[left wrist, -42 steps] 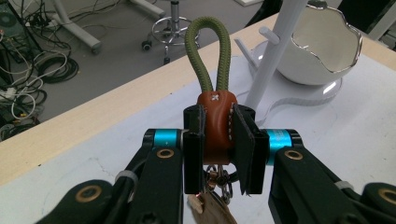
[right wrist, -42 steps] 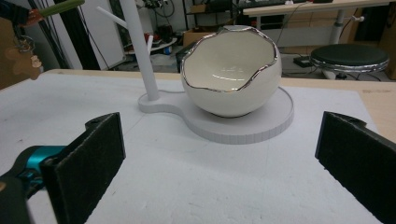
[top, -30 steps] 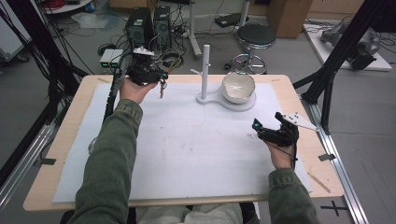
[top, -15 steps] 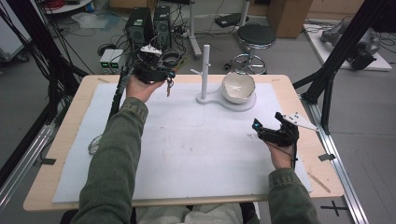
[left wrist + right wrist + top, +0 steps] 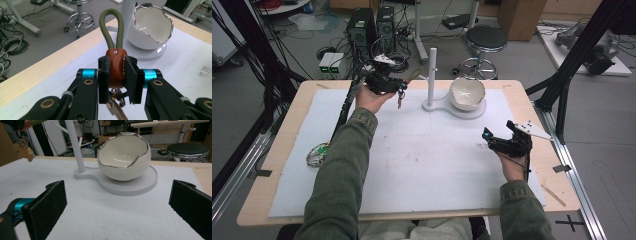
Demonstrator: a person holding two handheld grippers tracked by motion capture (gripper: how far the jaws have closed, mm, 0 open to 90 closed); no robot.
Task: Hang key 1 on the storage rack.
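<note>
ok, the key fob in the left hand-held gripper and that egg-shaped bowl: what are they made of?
Key fob: looks like tan leather, matte, with white stitching along its edge; its loop looks like olive woven cord. Metal rings and a key hang below. Egg-shaped bowl: probably glazed ceramic, glossy white with a shiny silver jagged rim; coated plastic can't be ruled out. Left hand-held gripper clamps the leather part.

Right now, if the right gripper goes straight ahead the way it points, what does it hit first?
Probably the white stand's round tray, then the egg-shaped bowl on it. The right gripper has open, empty jaws, with bare table cover before the tray. Depth is uncertain.
</note>
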